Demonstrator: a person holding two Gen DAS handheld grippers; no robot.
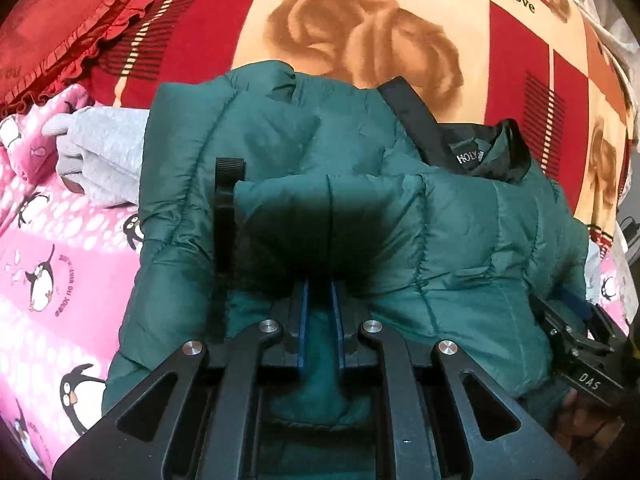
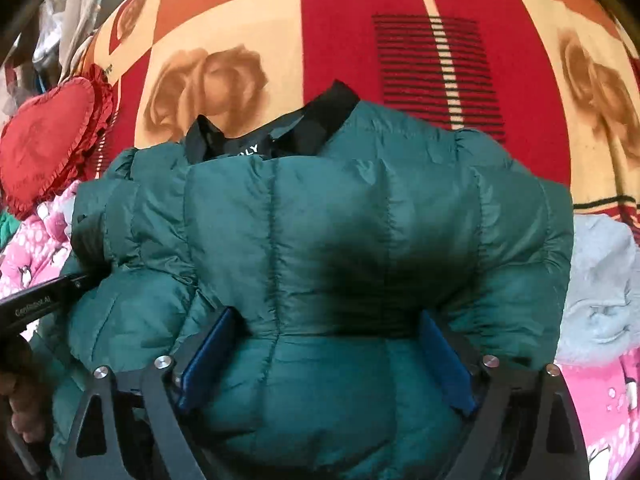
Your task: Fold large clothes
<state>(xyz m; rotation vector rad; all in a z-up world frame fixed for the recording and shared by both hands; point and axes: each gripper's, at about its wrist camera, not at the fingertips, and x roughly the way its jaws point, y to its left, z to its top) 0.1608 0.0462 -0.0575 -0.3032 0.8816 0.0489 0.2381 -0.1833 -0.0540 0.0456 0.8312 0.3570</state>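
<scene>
The left gripper (image 1: pixel 320 300), at the lower centre of its own view, has its jaws clenched on a puffed fold of the green jacket (image 1: pixel 360 208); this grip likely anchors the near edge so that the bulky padding does not spring open. The right gripper (image 2: pixel 326 344), at the lower centre of its view, has its jaws released and spread wide, and the jacket bulges between the blue pads (image 2: pixel 208 356). The jacket lies bunched at mid-frame on the bed (image 2: pixel 360 12), its black collar (image 2: pixel 280 128) toward the upper frame. A grey garment (image 1: pixel 104 152) lies beside it at the left.
</scene>
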